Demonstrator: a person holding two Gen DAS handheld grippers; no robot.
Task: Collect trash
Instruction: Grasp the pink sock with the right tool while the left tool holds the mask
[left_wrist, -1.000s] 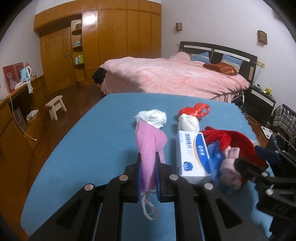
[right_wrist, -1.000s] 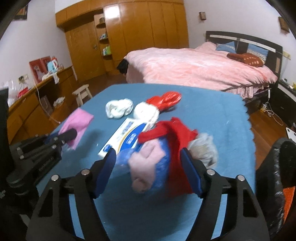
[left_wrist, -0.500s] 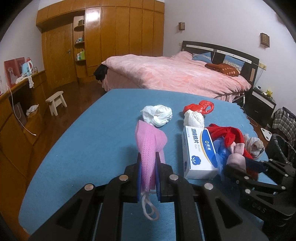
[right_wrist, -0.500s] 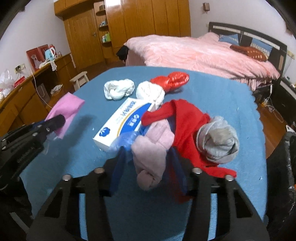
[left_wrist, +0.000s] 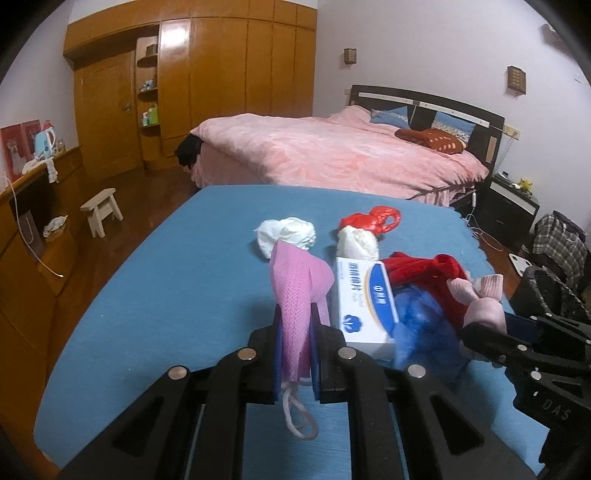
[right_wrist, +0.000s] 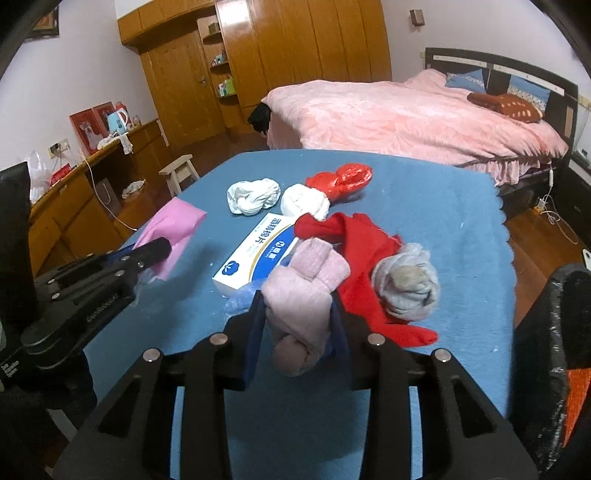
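Note:
My left gripper (left_wrist: 294, 314) is shut on a pink face mask (left_wrist: 295, 288) and holds it above the blue table cover (left_wrist: 184, 277). My right gripper (right_wrist: 297, 297) has a knotted pink sock (right_wrist: 306, 273) between its jaws. The jaws are closing and the pads press its sides. Beside the sock lie a white-and-blue box (right_wrist: 258, 251), a red cloth (right_wrist: 362, 240), a grey balled sock (right_wrist: 406, 288), a white wad (right_wrist: 253, 195), a white roll (right_wrist: 304, 201) and a red plastic bag (right_wrist: 340, 177). Crumpled blue plastic (left_wrist: 424, 325) lies by the box.
A black bin (right_wrist: 546, 332) stands at the table's right edge. Behind the table is a bed with a pink cover (right_wrist: 406, 110). A small wooden stool (right_wrist: 179, 173) and a long wooden sideboard (right_wrist: 74, 206) are at the left, with wardrobes along the back wall.
The right gripper's jaws, wide around the pile a second ago, have closed onto the pink sock. The left gripper has kept the mask and stayed in place.

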